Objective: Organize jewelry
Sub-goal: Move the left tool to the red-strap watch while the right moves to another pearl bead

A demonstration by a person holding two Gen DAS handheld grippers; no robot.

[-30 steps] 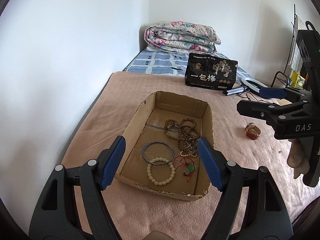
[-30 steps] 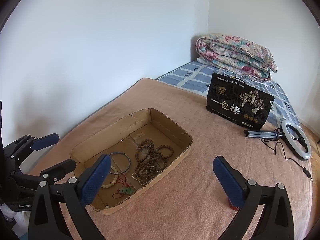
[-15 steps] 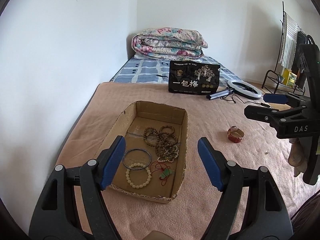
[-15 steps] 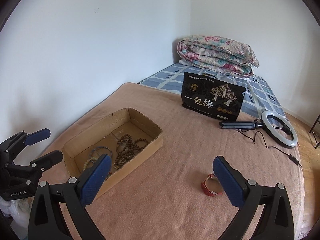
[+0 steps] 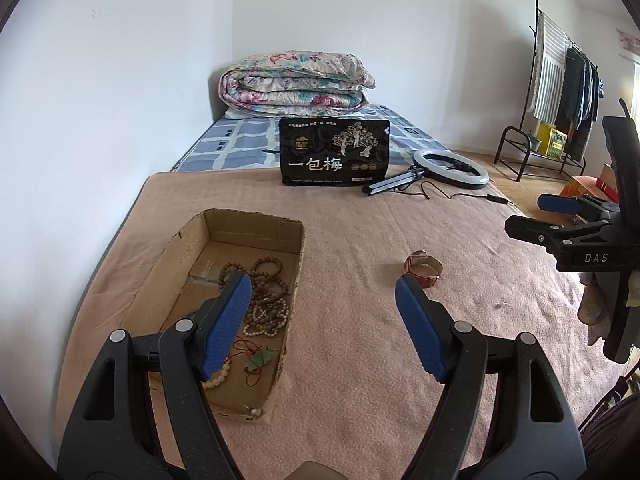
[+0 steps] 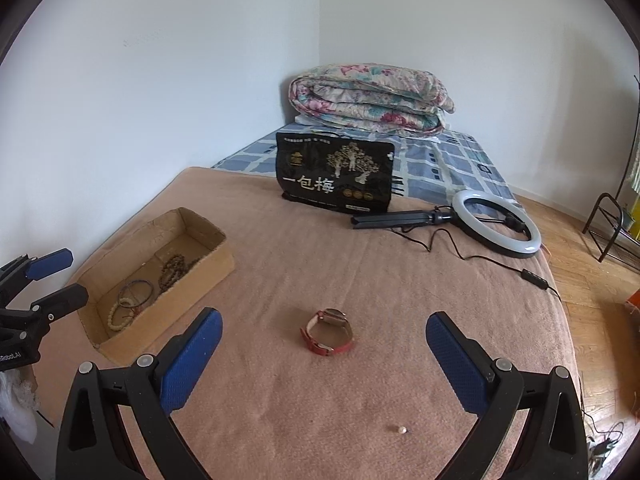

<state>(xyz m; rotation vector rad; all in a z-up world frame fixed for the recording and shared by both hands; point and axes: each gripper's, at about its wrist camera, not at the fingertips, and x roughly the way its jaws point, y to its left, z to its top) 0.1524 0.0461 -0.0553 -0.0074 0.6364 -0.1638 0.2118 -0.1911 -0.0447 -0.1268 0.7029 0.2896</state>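
Change: we see both views have swung rightward since a second ago; the red watch (image 6: pixel 329 332) now sits between the right gripper's (image 6: pixel 320 354) pads, formerly over the box.
Cardboard box (image 6: pixel 208 258): one, left on the pink blanket (image 6: pixel 360 400), holding brown bead strands (image 5: pixel 268 292), one dark bangle (image 6: pixel 138 290), one pale bead bracelet (image 6: pixel 120 314), one green pendant (image 5: pixel 260 360).
Left gripper (image 5: pixel 324 320): spread, empty, over the box's right edge.
Right gripper: spread, empty.
Loose bead (image 6: pixel 401 429): one, near right.
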